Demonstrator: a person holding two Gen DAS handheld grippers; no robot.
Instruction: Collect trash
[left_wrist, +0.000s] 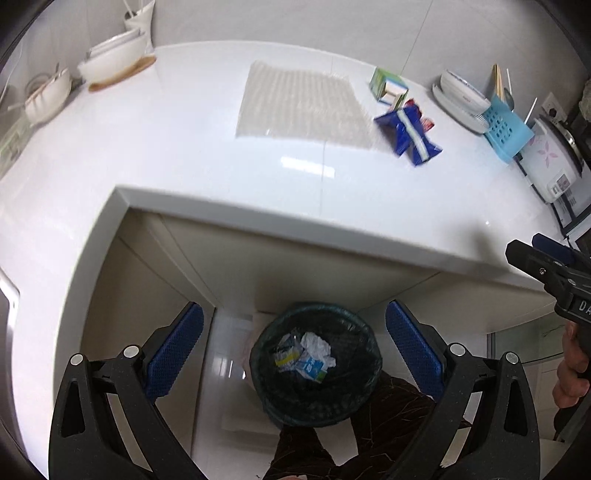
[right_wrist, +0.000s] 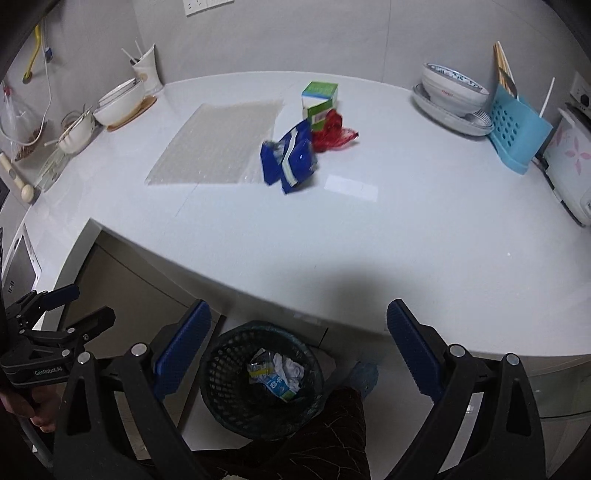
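Both grippers hang above the front edge of the white worktop (right_wrist: 406, 229), and both point down at the floor. The left gripper (left_wrist: 293, 349) has its blue pads spread wide apart, and nothing is between them. The right gripper (right_wrist: 299, 350) is spread wide too, and it holds nothing. Under the front edge of the worktop, on the floor, stands a dark mesh trash bin (right_wrist: 236, 373). Some trash is already inside it: a crumpled white paper (right_wrist: 291, 369) and a blue and white wrapper (right_wrist: 277, 386). More trash is on the worktop, near the middle and toward the back edge. A blue packet (right_wrist: 291, 160) lies there, resting partly on the right edge of a clear bubble-wrap sheet (right_wrist: 218, 144). Just behind the blue packet is a red wrapper (right_wrist: 332, 131), and a small green and white box (right_wrist: 319, 98) stands behind that (they all sit close together in one little heap). Along the left edge of the worktop are white bowls (right_wrist: 122, 103) and a white cup with sticks in it (right_wrist: 147, 70). Near the back right corner are stacked dishes (right_wrist: 450, 98), a light blue rack (right_wrist: 517, 136) and a white cooker with pink flowers (right_wrist: 569, 162).
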